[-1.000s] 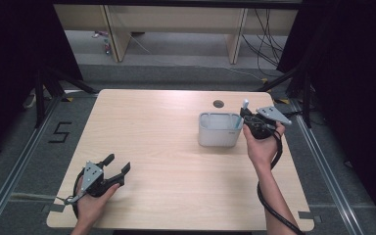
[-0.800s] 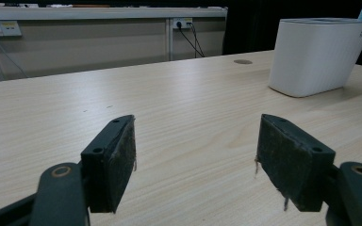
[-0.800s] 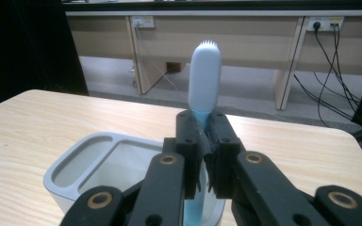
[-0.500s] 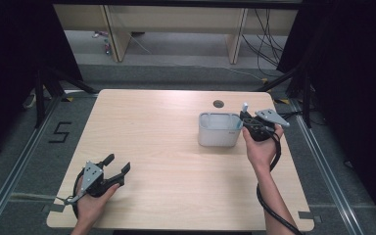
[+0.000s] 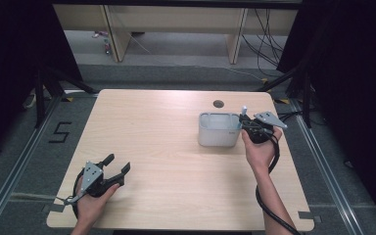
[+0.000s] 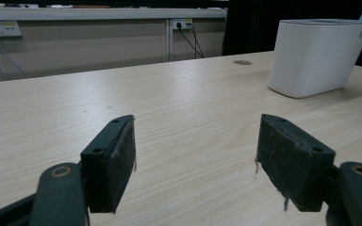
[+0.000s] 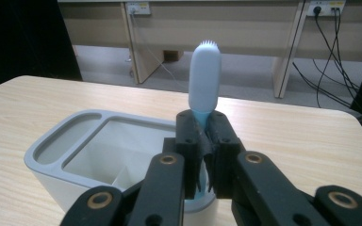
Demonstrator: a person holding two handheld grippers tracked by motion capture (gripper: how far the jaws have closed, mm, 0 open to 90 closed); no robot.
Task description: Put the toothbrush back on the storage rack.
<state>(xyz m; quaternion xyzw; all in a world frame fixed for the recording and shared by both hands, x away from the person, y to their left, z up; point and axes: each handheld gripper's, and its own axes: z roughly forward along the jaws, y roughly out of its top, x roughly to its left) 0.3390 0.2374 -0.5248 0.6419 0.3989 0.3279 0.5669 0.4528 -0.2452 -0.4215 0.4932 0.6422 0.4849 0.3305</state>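
Blue toothbrush (image 7: 205,75) handle hidden between right tool (image 7: 201,141) pads

Light wooden table (image 5: 176,147), white compartmented holder (image 5: 218,131) standing near its right edge

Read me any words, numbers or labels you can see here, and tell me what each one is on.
"5": black mark on the floor left of the table.
Small grey lettering near the top corner of the white holder in the left gripper view: too blurred to read.
Nothing readable on the toothbrush.
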